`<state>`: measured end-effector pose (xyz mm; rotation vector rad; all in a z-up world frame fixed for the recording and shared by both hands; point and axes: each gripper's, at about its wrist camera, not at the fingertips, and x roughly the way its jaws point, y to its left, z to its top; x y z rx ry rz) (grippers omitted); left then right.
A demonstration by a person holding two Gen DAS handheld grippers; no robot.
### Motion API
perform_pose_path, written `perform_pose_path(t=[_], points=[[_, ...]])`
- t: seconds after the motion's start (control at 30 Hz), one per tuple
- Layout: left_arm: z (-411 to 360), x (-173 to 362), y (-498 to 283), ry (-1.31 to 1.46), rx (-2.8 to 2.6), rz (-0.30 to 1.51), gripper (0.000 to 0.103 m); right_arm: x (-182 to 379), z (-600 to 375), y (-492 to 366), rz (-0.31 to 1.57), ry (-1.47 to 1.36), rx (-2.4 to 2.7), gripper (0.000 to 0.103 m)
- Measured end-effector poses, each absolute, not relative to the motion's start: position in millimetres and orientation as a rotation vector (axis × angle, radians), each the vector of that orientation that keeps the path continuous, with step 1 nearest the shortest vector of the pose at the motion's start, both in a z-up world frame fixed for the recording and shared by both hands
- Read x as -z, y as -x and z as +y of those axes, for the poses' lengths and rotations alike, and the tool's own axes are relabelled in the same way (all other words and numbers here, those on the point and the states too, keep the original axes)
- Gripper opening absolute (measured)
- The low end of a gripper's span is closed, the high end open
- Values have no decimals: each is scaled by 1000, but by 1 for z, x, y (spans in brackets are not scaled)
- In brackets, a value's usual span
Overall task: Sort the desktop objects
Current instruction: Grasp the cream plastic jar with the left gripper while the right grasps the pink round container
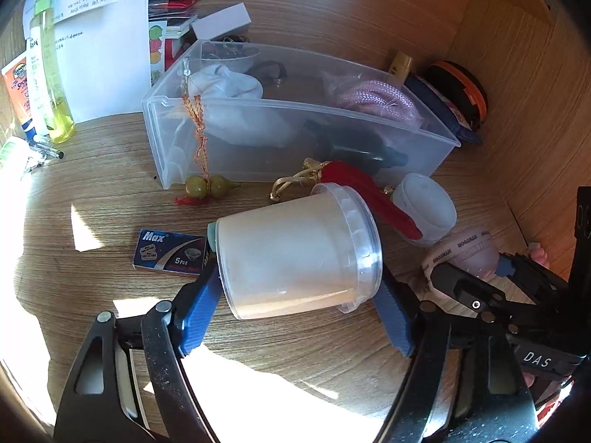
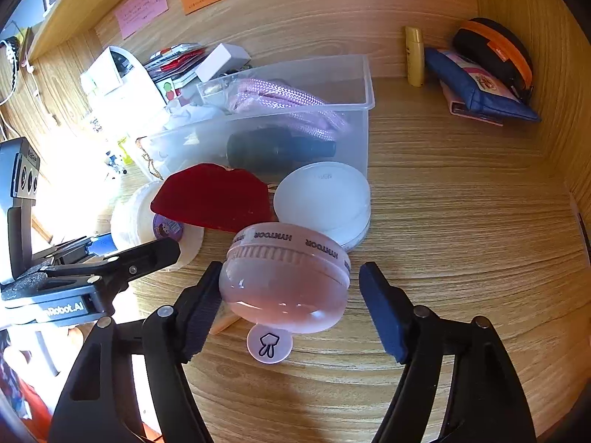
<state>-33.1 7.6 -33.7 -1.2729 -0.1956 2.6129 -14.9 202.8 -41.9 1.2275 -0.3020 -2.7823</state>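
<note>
My left gripper [image 1: 295, 295] is shut on a white lidded tub [image 1: 295, 251], held on its side just above the desk; the tub also shows in the right wrist view [image 2: 140, 221]. My right gripper [image 2: 290, 288] is open around a pink round case [image 2: 286, 277] marked HYNTOOR; the left pad is at its side, the right pad stands apart. The case also shows in the left wrist view [image 1: 465, 254]. A clear plastic bin [image 1: 295, 118] behind holds a pink rope [image 1: 373, 96], white cloth [image 1: 229, 85] and a dark bottle [image 2: 277, 147]. A red pouch [image 2: 214, 195] lies before it.
A white round jar [image 2: 325, 199] stands beside the pink case. A small Max box [image 1: 171, 253] and a gourd charm [image 1: 208, 184] lie left of the tub. Bottles and papers [image 1: 96, 37] stand far left. A blue pouch [image 2: 476, 88], orange-black case [image 2: 495, 51] and yellow tube [image 2: 414, 55] sit at back right.
</note>
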Motion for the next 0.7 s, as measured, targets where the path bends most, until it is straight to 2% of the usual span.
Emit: perform_pose_path(t=[0.07,0.7], points=[[8,33,33,1267,-2621,-206,72,41,202,16,-289,-1227,2790,63],[0,8,15,1145,-2708,-171,66,14,199,9,-231,-1093,2861,63]])
